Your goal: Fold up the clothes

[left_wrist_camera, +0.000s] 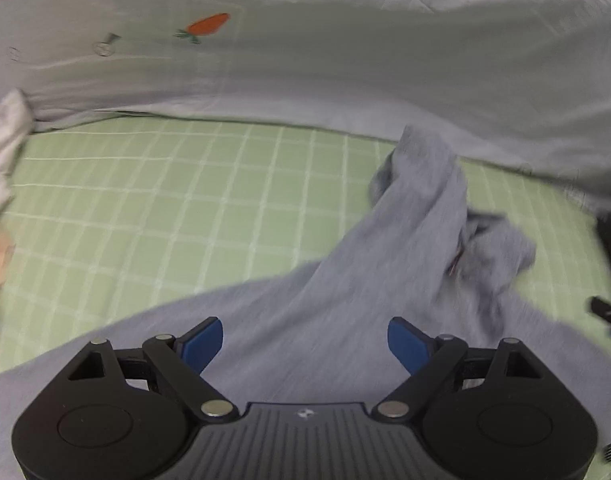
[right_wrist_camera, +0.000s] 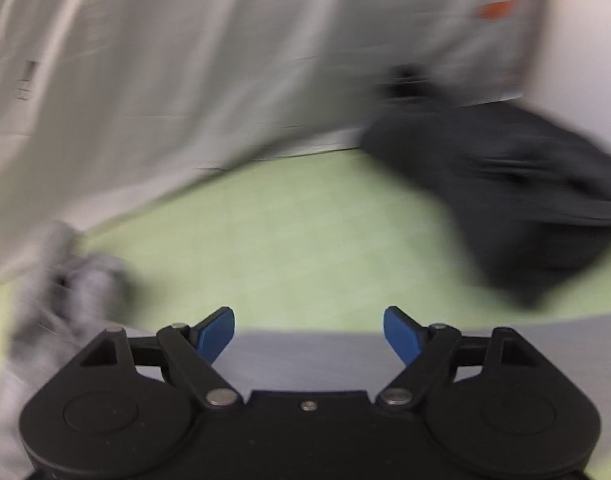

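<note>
A grey garment [left_wrist_camera: 385, 272] lies rumpled on the green checked sheet [left_wrist_camera: 165, 200], with a bunched part rising at the right. My left gripper [left_wrist_camera: 305, 344] is open and empty, just above the garment's near flat part. In the blurred right wrist view the same grey garment [right_wrist_camera: 313, 352] lies under my right gripper [right_wrist_camera: 308, 334], which is open and empty. Its bunched part [right_wrist_camera: 77, 280] is at the left.
A grey-white cover with a carrot print [left_wrist_camera: 207, 26] hangs behind the sheet. White and peach cloths [left_wrist_camera: 1, 160] lie at the far left. A dark garment [right_wrist_camera: 525, 192] lies on the sheet at the right, by a white wall [right_wrist_camera: 577, 40].
</note>
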`<state>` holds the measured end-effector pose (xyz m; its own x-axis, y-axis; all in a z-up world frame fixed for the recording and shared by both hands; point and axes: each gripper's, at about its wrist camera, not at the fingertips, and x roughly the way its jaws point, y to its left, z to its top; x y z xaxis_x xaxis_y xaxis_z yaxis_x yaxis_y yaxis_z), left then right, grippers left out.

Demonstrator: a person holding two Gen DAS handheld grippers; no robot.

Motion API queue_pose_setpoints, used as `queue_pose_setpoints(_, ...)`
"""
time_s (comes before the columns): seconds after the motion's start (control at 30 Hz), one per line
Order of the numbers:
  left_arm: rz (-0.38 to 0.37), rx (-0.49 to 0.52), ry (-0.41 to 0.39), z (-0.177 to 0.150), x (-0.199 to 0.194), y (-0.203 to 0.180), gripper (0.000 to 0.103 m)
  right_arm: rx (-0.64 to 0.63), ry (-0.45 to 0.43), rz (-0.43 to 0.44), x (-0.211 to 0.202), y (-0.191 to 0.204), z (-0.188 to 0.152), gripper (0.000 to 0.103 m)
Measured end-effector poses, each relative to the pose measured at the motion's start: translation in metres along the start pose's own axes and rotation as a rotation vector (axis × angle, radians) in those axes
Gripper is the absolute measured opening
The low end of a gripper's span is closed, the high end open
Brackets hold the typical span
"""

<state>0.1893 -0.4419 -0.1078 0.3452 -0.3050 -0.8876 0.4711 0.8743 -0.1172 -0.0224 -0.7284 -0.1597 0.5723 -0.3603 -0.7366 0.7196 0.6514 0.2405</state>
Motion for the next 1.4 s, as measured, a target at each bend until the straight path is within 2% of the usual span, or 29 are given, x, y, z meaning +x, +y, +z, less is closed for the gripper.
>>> queue_pose_setpoints(0.1,-0.125,-0.033,0.011,0.031,0.028,-0.007,0.09,0.035,0.053,0.125,0.036,0.043,0.019,0.077)
queue_pose_setpoints(0.2,-0.177,-0.042,0.022,0.047,0.05,-0.017,0.09,-0.015,0.084,0.148,0.058,0.081,0.027,0.075)
queue_pose_setpoints(0.3,-0.233,-0.077,0.037,0.056,0.069,-0.021,0.084,-0.059,0.122,0.185,0.071,0.101,0.026,0.069)
queue_pose_setpoints(0.37,-0.262,-0.085,0.047,0.06,0.077,-0.023,0.064,-0.091,0.166,0.187,0.082,0.112,0.024,0.055)
queue_pose_setpoints(0.4,-0.275,-0.085,0.051,0.062,0.08,-0.024,0.041,-0.111,0.17,0.178,0.086,0.116,0.023,0.051)
queue_pose_setpoints(0.43,-0.279,-0.086,0.051,0.063,0.08,-0.025,0.022,-0.135,0.16,0.175,0.087,0.119,0.022,0.044)
queue_pose_setpoints(0.47,-0.279,-0.088,0.05,0.062,0.079,-0.025,0.019,-0.154,0.144,0.184,0.084,0.12,0.023,0.037)
queue_pose_setpoints(0.5,-0.269,-0.093,0.049,0.053,0.073,-0.022,0.013,-0.173,0.128,0.194,0.081,0.121,0.025,0.025)
queue_pose_setpoints(0.53,-0.258,-0.098,0.047,0.045,0.067,-0.018,0.009,-0.192,0.112,0.204,0.079,0.121,0.026,0.021)
queue_pose_setpoints(0.67,-0.215,-0.118,0.04,0.011,0.042,-0.004,0.008,-0.256,0.002,0.216,0.028,0.117,0.027,0.018)
queue_pose_setpoints(0.8,-0.173,-0.138,0.034,-0.023,0.017,0.01,0.008,-0.352,-0.104,0.22,-0.037,0.114,0.011,0.018)
queue_pose_setpoints(0.87,-0.152,-0.148,0.03,-0.039,0.004,0.017,0.008,-0.398,-0.071,0.215,-0.053,0.108,-0.009,0.018)
queue_pose_setpoints(0.97,-0.12,-0.165,0.033,-0.066,-0.012,0.028,0.008,-0.434,0.08,0.218,-0.05,0.103,-0.053,0.019)
queue_pose_setpoints(1.0,-0.115,-0.176,0.055,-0.078,-0.008,0.033,0.008,-0.445,0.131,0.221,-0.049,0.102,-0.067,0.02)
queue_pose_setpoints(1.03,-0.118,-0.182,0.061,-0.085,-0.008,0.036,0.008,-0.457,0.16,0.22,-0.049,0.104,-0.077,0.023)
queue_pose_setpoints(1.07,-0.12,-0.185,0.064,-0.091,-0.008,0.038,0.008,-0.469,0.165,0.219,-0.052,0.106,-0.082,0.025)
queue_pose_setpoints(1.13,-0.12,-0.184,0.062,-0.092,-0.011,0.041,0.008,-0.474,0.132,0.243,-0.063,0.11,-0.082,0.046)
queue_pose_setpoints(1.23,-0.126,-0.193,0.061,-0.085,-0.011,0.043,0.008,-0.431,0.065,0.295,-0.07,0.116,-0.064,0.048)
queue_pose_setpoints(1.4,-0.122,-0.175,0.069,-0.083,-0.009,0.042,0.008,-0.449,0.003,0.272,-0.047,0.135,-0.04,0.05)
